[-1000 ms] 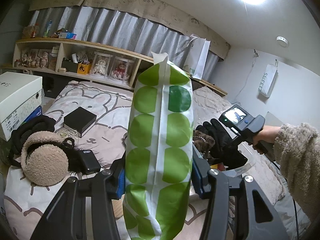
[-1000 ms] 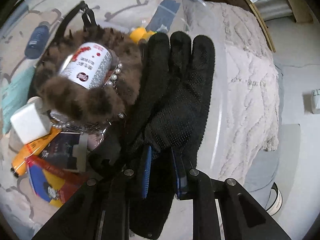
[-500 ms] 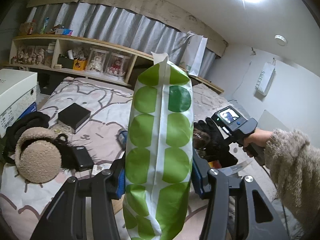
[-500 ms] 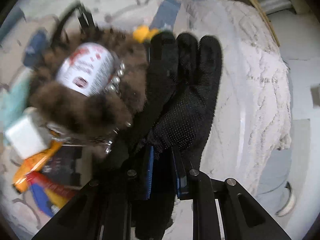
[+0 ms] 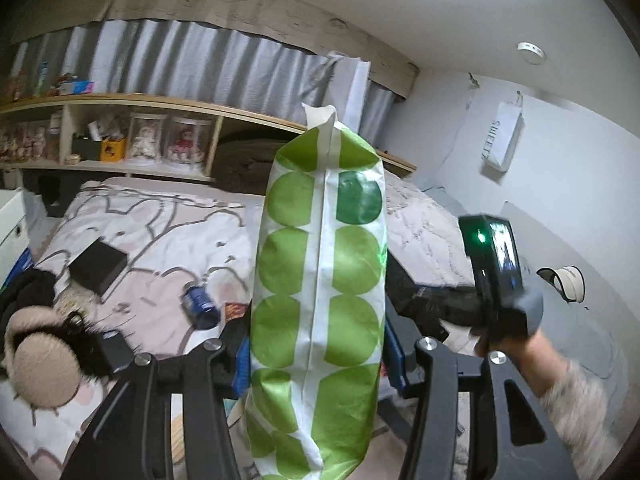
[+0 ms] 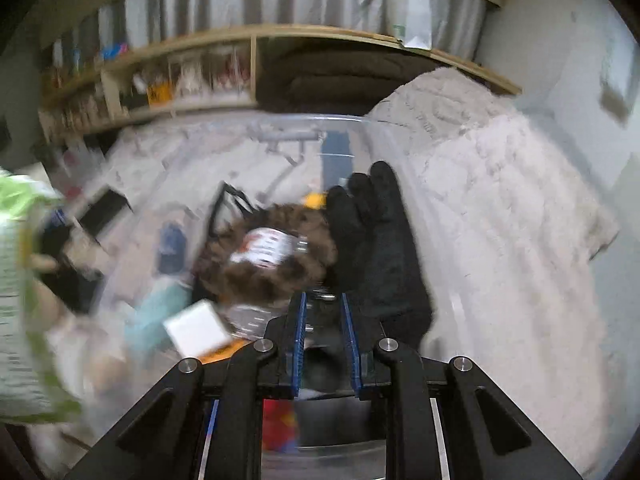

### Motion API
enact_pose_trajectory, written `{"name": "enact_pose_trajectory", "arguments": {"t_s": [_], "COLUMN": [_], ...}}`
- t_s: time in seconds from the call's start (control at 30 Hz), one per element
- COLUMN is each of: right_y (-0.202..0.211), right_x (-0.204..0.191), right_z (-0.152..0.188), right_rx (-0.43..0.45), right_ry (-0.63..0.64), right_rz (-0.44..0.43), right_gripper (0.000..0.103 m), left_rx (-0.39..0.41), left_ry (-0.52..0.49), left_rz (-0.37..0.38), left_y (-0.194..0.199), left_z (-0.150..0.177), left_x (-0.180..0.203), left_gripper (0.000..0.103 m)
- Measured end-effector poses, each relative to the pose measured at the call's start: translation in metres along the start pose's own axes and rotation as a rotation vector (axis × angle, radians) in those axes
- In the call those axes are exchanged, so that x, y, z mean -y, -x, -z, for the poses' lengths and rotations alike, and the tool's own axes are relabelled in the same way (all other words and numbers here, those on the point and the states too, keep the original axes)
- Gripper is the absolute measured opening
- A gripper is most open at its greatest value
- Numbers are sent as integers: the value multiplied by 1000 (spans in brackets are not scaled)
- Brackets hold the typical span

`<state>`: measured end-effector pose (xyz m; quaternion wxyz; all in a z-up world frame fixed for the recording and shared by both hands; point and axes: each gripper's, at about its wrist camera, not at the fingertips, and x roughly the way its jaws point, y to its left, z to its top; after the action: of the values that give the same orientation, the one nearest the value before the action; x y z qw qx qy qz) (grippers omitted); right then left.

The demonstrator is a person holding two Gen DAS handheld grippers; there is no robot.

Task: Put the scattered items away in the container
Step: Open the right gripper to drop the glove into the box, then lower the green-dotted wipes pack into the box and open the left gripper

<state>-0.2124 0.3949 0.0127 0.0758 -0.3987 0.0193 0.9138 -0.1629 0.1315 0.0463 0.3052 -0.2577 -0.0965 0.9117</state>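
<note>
My left gripper (image 5: 318,360) is shut on a tall white packet with green dots (image 5: 320,280), held upright above the bed. In the right wrist view that packet (image 6: 20,280) shows blurred at the left edge. A clear plastic container (image 6: 320,118) lies ahead of my right gripper (image 6: 322,300). In it are a black glove (image 6: 376,248), a brown fur piece (image 6: 280,276) around a white-labelled can (image 6: 264,248), a white block (image 6: 196,332) and other small items. The right gripper stands shut, above and short of the glove, with nothing between its pads.
On the patterned bed lie a black box (image 5: 96,266), a small blue bottle (image 5: 200,304), beige earmuffs (image 5: 40,364) and a black device (image 5: 116,350). A shelf (image 5: 120,100) runs along the back wall. A fluffy blanket (image 6: 500,220) is heaped right of the container. A furry sleeve (image 5: 572,392) is at lower right.
The right gripper has risen and tipped up away from the glove, which stays in the container and looks smaller. The left gripper has carried the packet rightward and slightly up.
</note>
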Motion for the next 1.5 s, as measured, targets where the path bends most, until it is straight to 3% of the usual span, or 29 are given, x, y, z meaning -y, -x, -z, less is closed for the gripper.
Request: {"name": "enact_pose_trajectory", "arguments": {"t_s": [0.2,0.4,0.6,0.77,0.9,1.07,1.5], "right_y": [10,11,8,6,3,-3,-7], "right_x": [3,2,11,22,34,42,50], "right_z": [9,24,32,36,38,38,36], "right_rx": [98,138,142,147,149,151,172], "right_ry": [-119,-114,-146,-177,-210,-231,-228], "right_rz": [-85,-166,-240,-269,-282,-290,-361], "right_gripper": [20,20,20,20,20,20,20], "left_rx": [-44,-46,-29,-44,-58,-67,-348], "left_ry": [-183,-252,-284,-386,-483,-681,-988], "left_rz": [-75,-98,-73,-58,-26,-32,-64], "left_y": [-38,-54,-77,-121,-161,-213,-316], "left_z": [-26,-53,-84,-97,-105,-108,-89], "left_x": [26,35,47,61,70,81,57], "left_gripper": [52,51,51,51,51,51,52]}}
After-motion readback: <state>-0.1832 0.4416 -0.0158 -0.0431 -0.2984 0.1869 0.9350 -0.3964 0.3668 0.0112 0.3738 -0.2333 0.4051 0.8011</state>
